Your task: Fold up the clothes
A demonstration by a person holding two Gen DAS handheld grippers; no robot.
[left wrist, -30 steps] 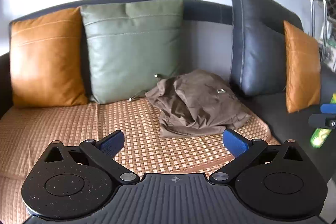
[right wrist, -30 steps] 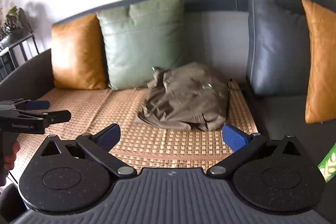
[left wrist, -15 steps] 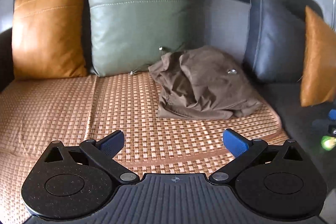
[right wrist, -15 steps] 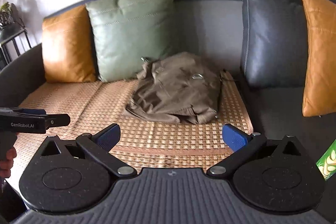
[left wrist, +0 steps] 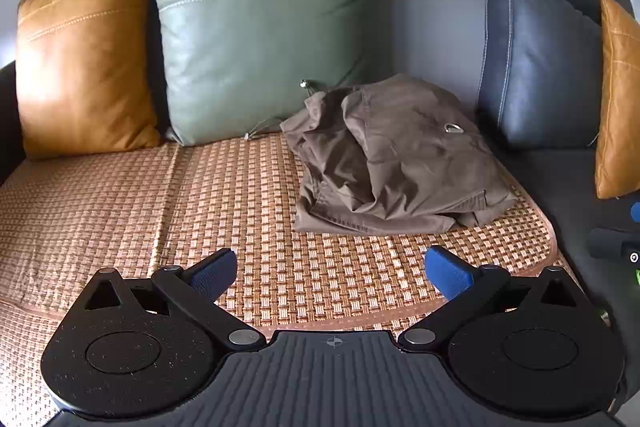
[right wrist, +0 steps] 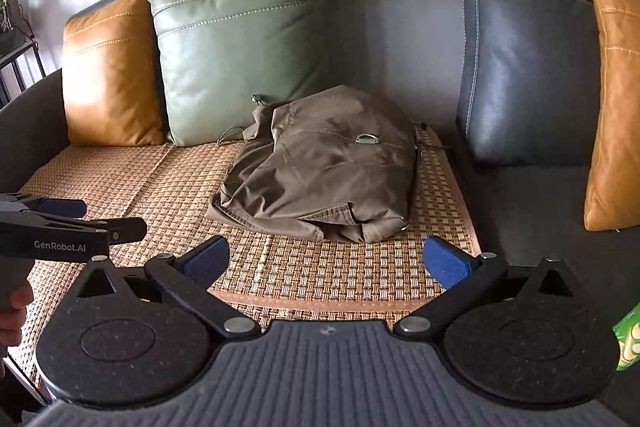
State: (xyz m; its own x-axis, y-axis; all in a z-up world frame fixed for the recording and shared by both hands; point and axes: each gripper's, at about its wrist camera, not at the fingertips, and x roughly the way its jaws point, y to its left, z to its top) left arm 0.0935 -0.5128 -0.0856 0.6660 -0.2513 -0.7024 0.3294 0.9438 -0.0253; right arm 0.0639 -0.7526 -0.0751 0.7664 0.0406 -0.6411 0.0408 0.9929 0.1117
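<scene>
A crumpled olive-brown garment [left wrist: 394,159] [right wrist: 326,167] with a metal D-ring lies in a heap on the woven mat [left wrist: 224,211] [right wrist: 320,275] of a sofa seat, toward the back right. My left gripper [left wrist: 332,271] hovers open above the mat's front, short of the garment, with nothing between its blue pads. My right gripper [right wrist: 326,261] is open too, just in front of the garment's near hem. In the right wrist view the left gripper shows at the left edge, held by a hand [right wrist: 14,307].
An orange cushion [left wrist: 80,59], a green cushion [left wrist: 256,27], a dark leather cushion [left wrist: 536,59] and a second orange cushion [left wrist: 618,99] line the sofa back. A green packet [right wrist: 628,339] lies at the right. A dark side rack [right wrist: 16,47] stands far left.
Both grippers have moved forward and lower toward the sofa seat, so the garment looks larger and nearer. The garment itself has not moved. Both stay open.
</scene>
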